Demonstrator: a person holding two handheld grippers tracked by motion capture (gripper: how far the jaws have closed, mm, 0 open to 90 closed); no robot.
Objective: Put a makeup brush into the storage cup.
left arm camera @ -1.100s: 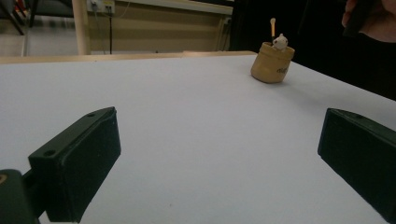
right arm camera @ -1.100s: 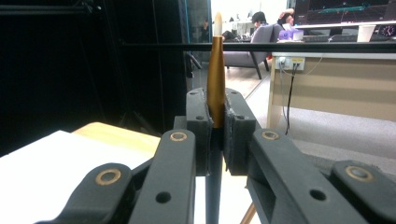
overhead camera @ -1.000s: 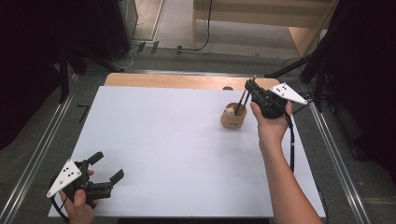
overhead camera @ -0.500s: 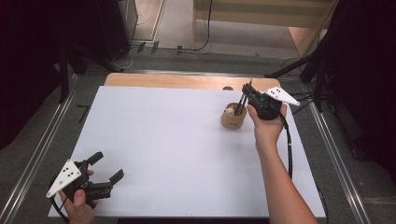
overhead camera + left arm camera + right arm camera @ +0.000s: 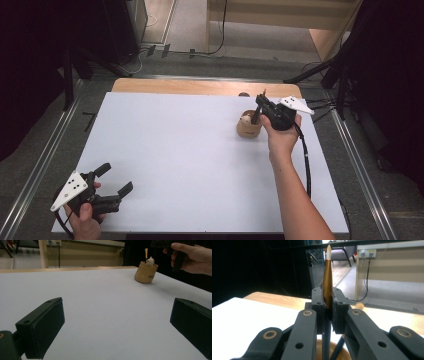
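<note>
A tan pot (image 5: 248, 128) stands at the far right of the white table (image 5: 190, 150); a small white figure (image 5: 150, 261) peeks out of it. My right gripper (image 5: 258, 107) hovers just over the pot, shut on an upright pen (image 5: 327, 277) with a gold band, a white tip and a dark shaft that runs down into the pot (image 5: 338, 353). In the right gripper view its jaws (image 5: 327, 305) pinch the pen from both sides. My left gripper (image 5: 116, 177) rests open near the front left corner, nothing between its jaws (image 5: 117, 322). It faces the pot (image 5: 145, 273) from far away.
A wooden strip (image 5: 200, 87) runs along the table's far edge, with a small ball (image 5: 243, 94) on it behind the pot. Metal rails (image 5: 47, 160) flank the table. The right gripper's cable (image 5: 306, 165) trails along the person's forearm.
The right gripper with the pen has shifted a little left, closer over the pot. The left gripper has stayed where it was.
</note>
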